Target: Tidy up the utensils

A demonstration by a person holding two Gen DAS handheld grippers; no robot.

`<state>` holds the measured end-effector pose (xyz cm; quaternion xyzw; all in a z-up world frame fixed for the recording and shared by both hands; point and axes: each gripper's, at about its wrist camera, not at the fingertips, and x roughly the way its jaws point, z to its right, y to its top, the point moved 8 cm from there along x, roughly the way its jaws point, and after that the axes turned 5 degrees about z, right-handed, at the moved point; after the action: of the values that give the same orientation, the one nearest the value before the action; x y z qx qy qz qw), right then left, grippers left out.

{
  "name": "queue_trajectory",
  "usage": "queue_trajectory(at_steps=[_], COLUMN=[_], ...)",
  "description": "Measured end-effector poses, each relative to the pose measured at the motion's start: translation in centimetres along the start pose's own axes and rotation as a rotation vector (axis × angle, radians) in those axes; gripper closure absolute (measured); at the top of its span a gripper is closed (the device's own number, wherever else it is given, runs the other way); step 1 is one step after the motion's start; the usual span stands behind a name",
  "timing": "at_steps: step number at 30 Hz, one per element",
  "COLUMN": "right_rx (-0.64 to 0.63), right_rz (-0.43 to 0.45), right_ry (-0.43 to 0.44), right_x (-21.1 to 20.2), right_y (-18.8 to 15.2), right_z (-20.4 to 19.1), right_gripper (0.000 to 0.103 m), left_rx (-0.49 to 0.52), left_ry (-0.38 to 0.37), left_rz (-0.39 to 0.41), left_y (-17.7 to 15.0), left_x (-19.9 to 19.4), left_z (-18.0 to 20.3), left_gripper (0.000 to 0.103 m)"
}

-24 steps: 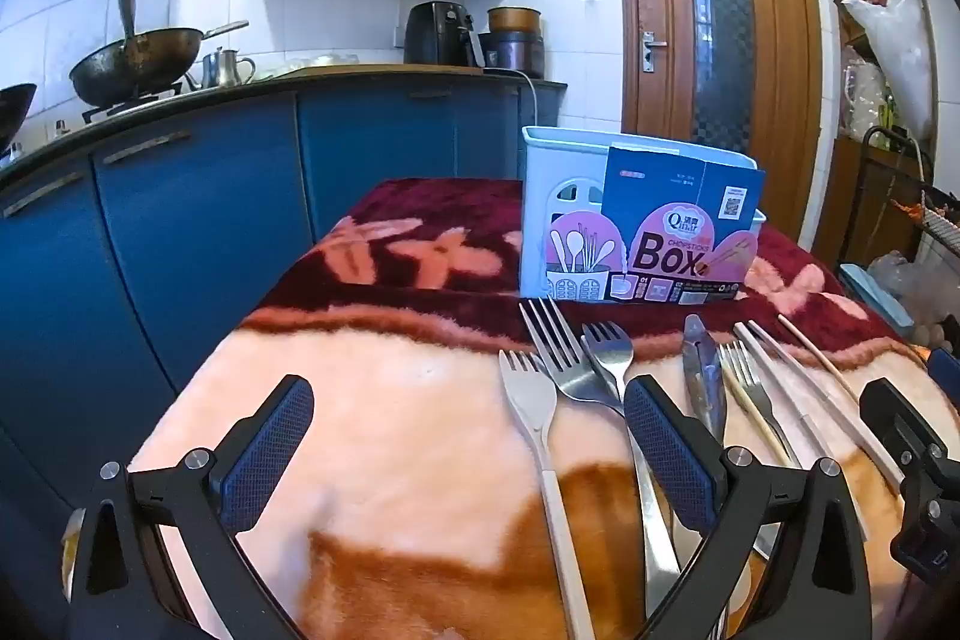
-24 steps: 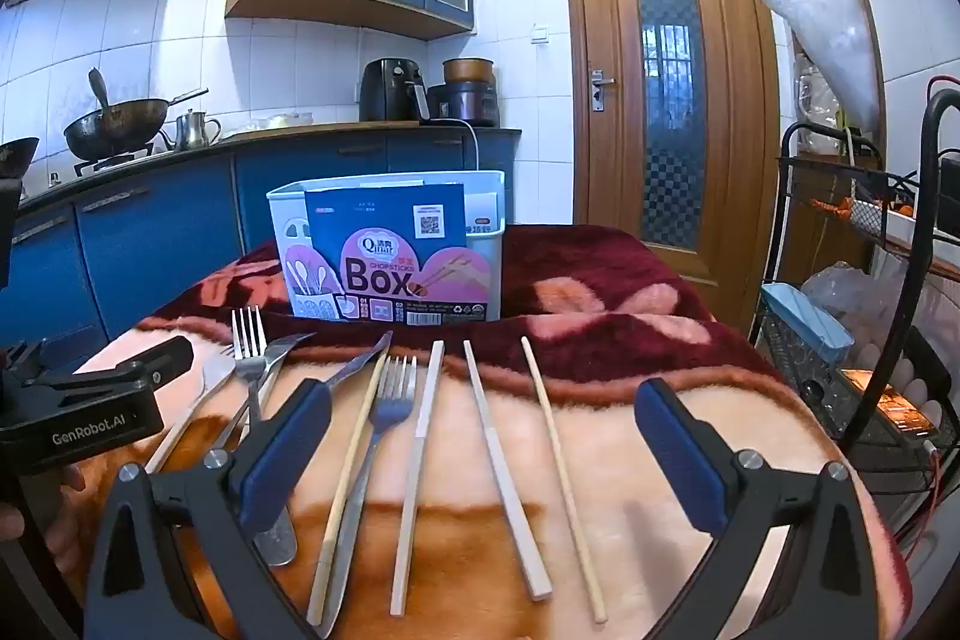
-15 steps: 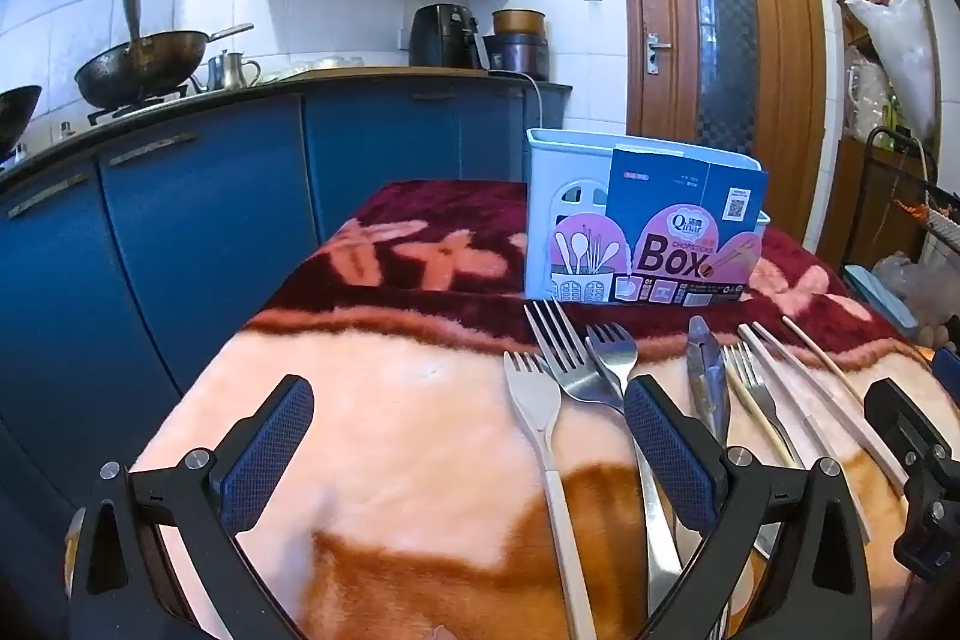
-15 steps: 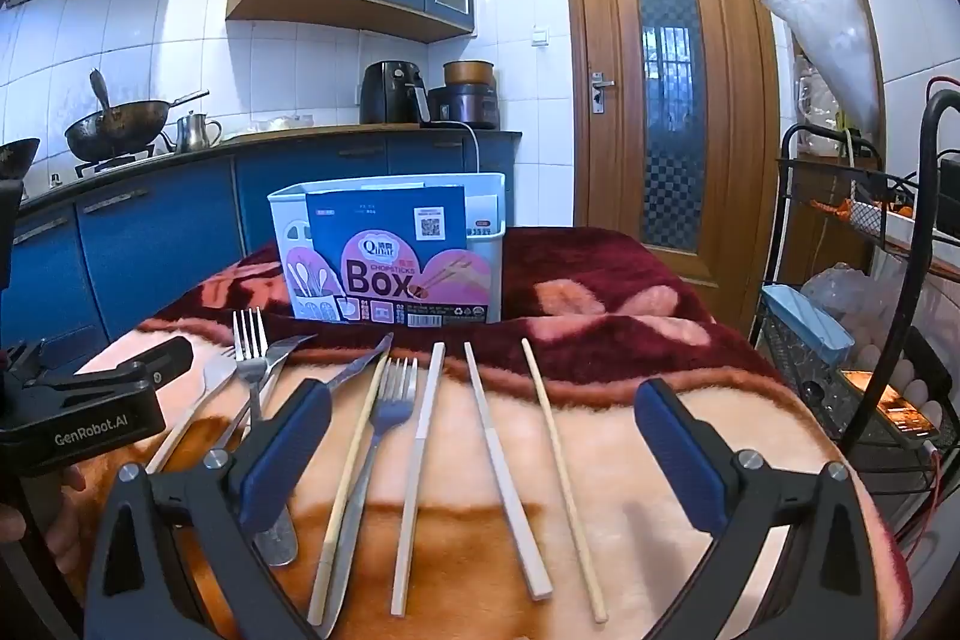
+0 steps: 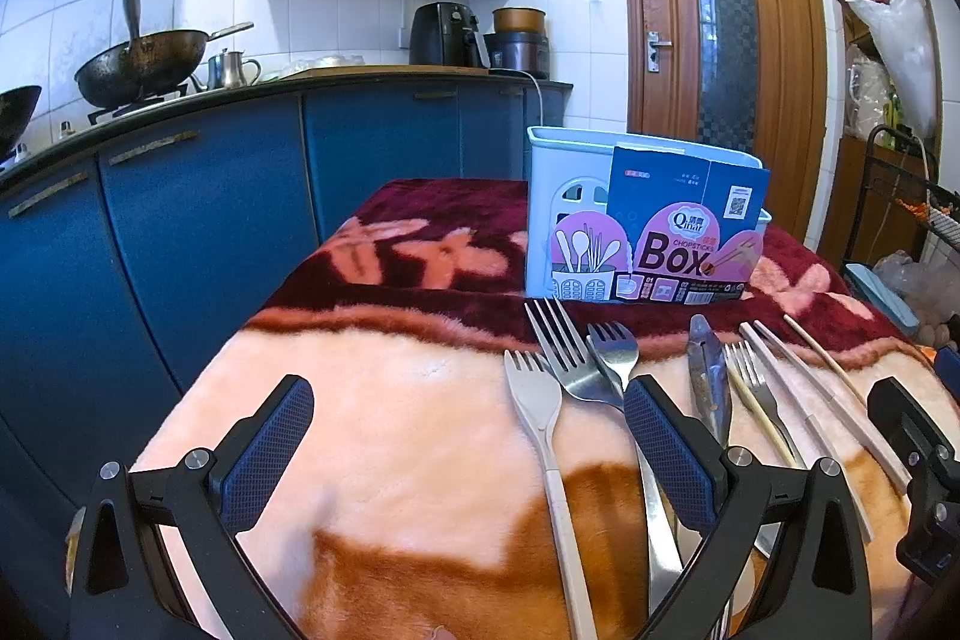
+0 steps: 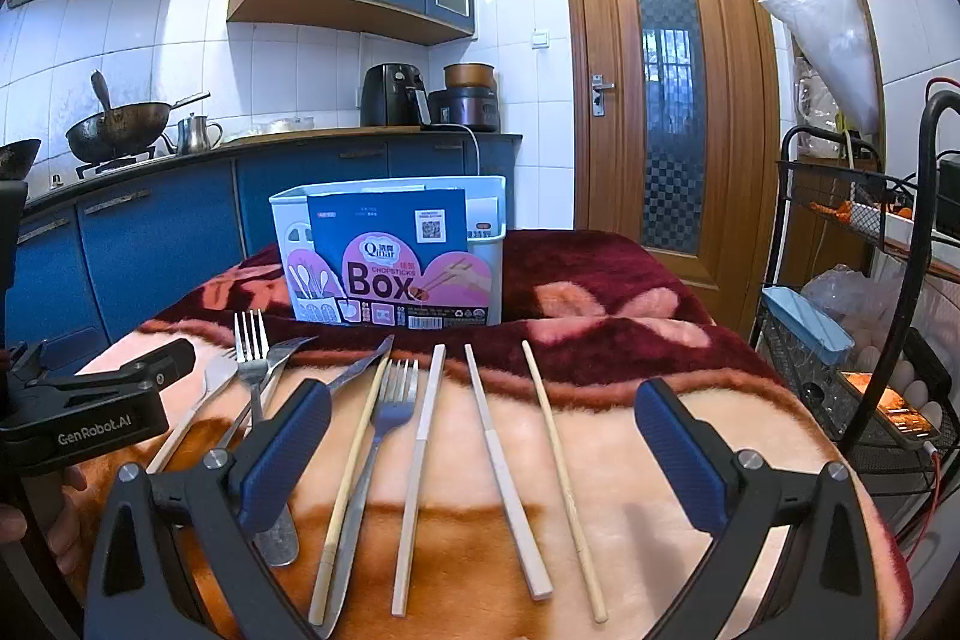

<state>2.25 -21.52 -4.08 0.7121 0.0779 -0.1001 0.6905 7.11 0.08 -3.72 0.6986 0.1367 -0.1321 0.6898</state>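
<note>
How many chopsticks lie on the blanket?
4: a bamboo chopstick left of the fork, a white chopstick right of it, a second white chopstick, a second bamboo chopstick rightmost. None looks hidden.

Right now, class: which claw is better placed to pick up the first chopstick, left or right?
Right. The right claw is open directly over the chopsticks. The left claw, also open, faces the white fork; the chopsticks lie beyond its right finger.
</note>
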Motion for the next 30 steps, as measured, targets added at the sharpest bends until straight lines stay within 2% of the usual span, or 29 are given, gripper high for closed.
queue_trajectory(at_steps=[30], right_rx=[-0.004], right_rz=[0.012], right_ry=[-0.002], right_x=[-0.25], right_y=[0.16], right_z=[-0.12], right_gripper=[0.000], left_rx=[0.002], left_ry=[0.001], left_rz=[0.001], left_y=[0.06], left_x=[0.04], left_z=[-0.02], left_gripper=[0.000])
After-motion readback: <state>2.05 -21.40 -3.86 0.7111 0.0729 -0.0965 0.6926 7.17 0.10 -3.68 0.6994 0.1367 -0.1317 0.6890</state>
